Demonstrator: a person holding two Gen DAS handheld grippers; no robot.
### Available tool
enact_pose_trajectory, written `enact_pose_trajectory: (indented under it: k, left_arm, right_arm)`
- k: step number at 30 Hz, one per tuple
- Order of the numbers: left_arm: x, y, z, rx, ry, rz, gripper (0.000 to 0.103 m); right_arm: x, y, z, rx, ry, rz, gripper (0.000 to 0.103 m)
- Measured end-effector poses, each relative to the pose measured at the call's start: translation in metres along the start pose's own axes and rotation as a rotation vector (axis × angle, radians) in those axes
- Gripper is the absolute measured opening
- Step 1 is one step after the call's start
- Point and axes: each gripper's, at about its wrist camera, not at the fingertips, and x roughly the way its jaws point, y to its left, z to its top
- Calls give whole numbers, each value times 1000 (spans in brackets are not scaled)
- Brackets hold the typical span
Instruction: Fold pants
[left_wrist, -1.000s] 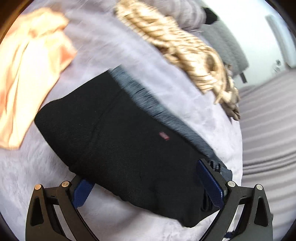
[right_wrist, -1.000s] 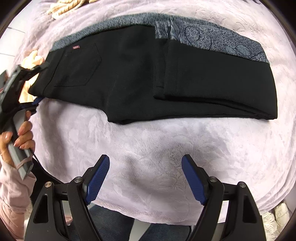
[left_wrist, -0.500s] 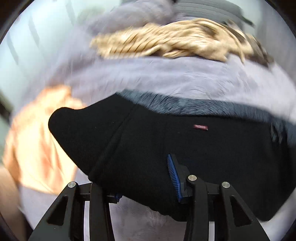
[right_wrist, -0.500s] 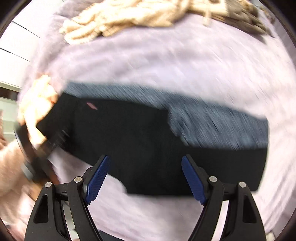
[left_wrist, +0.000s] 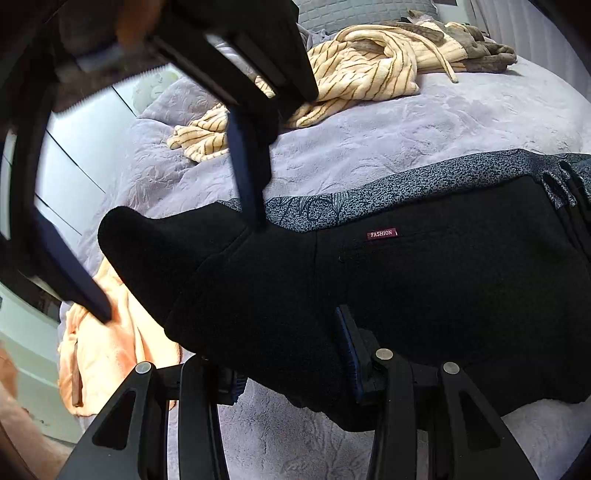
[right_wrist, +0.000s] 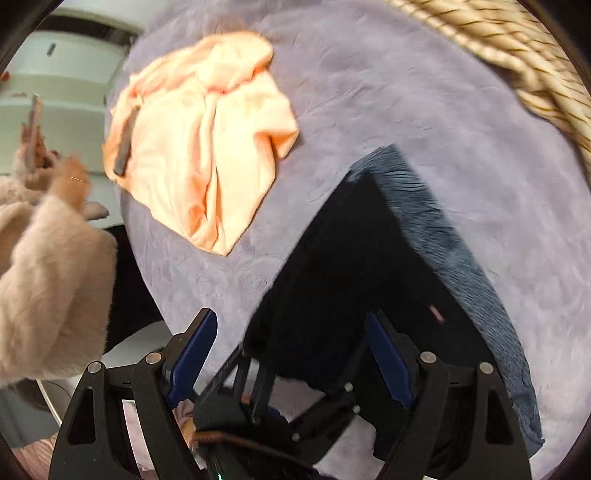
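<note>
Left wrist view: black pants (left_wrist: 424, 295) are lying flat on the lavender bedspread (left_wrist: 406, 125), long axis running left to right, patterned grey lining (left_wrist: 369, 192) showing along the far edge.
Left gripper (left_wrist: 295, 373): clamping the near hem of the pants at the waistband end; cloth is bunching between the pads.
Right gripper (left_wrist: 177, 266): hanging over the waistband corner, jaws standing wide, nothing between them.
Right wrist view: right gripper (right_wrist: 288, 362) is pointing down at the same corner, with the left gripper just beneath it.
Key relation: both grippers are sitting at one end; the pant legs are stretching away to the right.
Judgement: right gripper is probably lining up on the far waistband edge.
Bystanders: peach garment (right_wrist: 199, 155) and striped robe (left_wrist: 362, 70) are lying apart from the pants.
</note>
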Motion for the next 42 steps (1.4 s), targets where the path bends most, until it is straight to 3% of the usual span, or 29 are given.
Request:
enact_pose_trajectory:
  k: [2,3,4,6,14,19,25,28,32,35,38,42]
  left_arm:
    - [-3,-1,1,3,2,-2,43]
    - [-6,-1,2,5,3,-12,43]
    - [-12,-3,4,10,-7,-17,43]
    - [-27,-13,11,39,-46,-27,43]
    - [-98,-56,63,51,-177,-70,44]
    - [-146,-110,95,108,-245,-145,44]
    - [-182,-196,114,227,-286,-239,44]
    - [-189,-243,112,300,-282,-295,44]
    - [-181,-307,94,417,-247,-361,44]
    - [-153,-348,74,498,-136,-377,44]
    - [-147,-347,65,535,-77,-370,44]
    - [-158,-314,56,534,-66,-421,48]
  right_arm:
    - [15,-1,5,6,49,-72,84]
    - [18,-8,4,26,59,-84,70]
    - [17,-14,1,47,51,-53,30]
    - [2,-35,-11,110,-1,29,22]
    - [-85,-101,-94,194,-251,274,20]
    - [-134,-153,-182,248,-414,392,21]
    - [-155,-229,-285,380,-560,477,21]
    - [-146,-267,-339,467,-634,515,22]
    - [-106,-322,-399,630,-684,554,22]
    - [-62,-358,-420,717,-655,540,23]
    - [-1,-381,-420,831,-569,557,24]
    - [25,-381,-420,861,-596,660,23]
